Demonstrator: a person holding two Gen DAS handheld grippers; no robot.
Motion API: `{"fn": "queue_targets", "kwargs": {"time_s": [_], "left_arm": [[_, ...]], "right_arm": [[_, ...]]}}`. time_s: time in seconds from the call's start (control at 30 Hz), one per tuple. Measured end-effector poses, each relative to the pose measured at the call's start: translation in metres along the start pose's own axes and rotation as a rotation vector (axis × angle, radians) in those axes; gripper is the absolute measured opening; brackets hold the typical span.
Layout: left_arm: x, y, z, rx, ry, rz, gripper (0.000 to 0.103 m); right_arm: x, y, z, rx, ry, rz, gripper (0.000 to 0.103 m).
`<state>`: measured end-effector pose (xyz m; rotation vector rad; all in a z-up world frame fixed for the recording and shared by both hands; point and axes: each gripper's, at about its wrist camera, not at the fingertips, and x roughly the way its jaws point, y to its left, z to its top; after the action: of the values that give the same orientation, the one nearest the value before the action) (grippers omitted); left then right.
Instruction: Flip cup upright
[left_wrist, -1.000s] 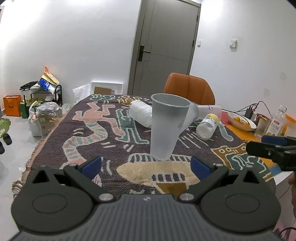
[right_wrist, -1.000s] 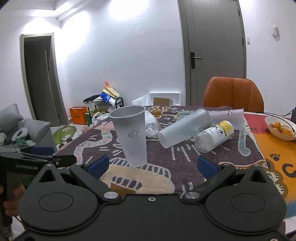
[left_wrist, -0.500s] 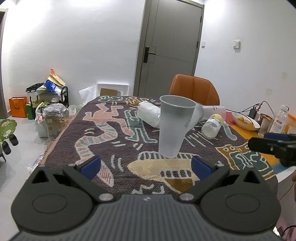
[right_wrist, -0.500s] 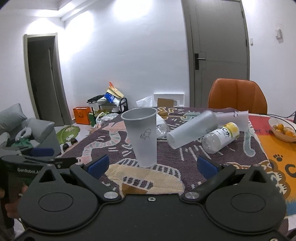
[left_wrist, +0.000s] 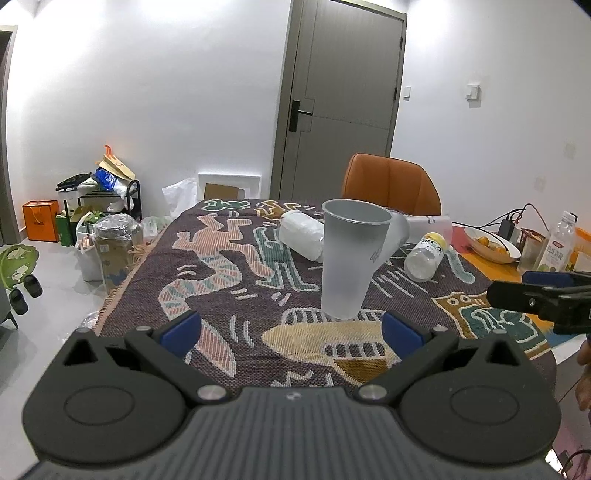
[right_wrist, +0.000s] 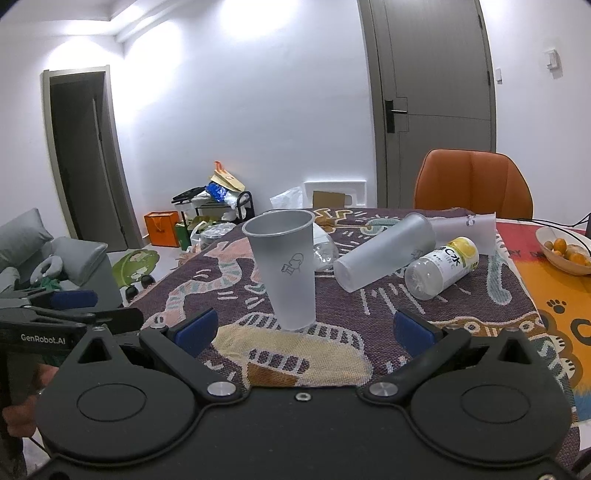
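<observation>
A frosted translucent cup (left_wrist: 349, 258) stands upright, mouth up, on the patterned cloth (left_wrist: 221, 266); it also shows in the right wrist view (right_wrist: 286, 271). My left gripper (left_wrist: 291, 328) is open and empty, pulled back in front of the cup. My right gripper (right_wrist: 303, 328) is open and empty, also short of the cup. A second frosted cup (right_wrist: 384, 254) lies on its side behind it. Each gripper shows in the other's view: the right one (left_wrist: 535, 295), the left one (right_wrist: 70, 314).
A plastic bottle with a yellow label (right_wrist: 441, 271) and a clear bottle (left_wrist: 301, 236) lie on the cloth. A bowl of oranges (right_wrist: 565, 251) and an upright bottle (left_wrist: 557, 247) stand at the right. An orange chair (left_wrist: 391, 184) is behind the table.
Both grippers have drawn back from the upright cup and risen a little. The cup stands where it was.
</observation>
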<state>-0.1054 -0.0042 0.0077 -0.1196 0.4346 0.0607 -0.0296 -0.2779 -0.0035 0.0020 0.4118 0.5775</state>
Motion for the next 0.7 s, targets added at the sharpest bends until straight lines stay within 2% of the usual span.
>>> {"fn": "queue_targets", "kwargs": {"time_s": [0.7], "left_arm": [[0.0014,-0.0015,-0.0008,-0.009,0.006,-0.008,0.103]], "right_arm": [[-0.0024,-0.0031,-0.0002,0.008,-0.005,0.005,0.103]]}}
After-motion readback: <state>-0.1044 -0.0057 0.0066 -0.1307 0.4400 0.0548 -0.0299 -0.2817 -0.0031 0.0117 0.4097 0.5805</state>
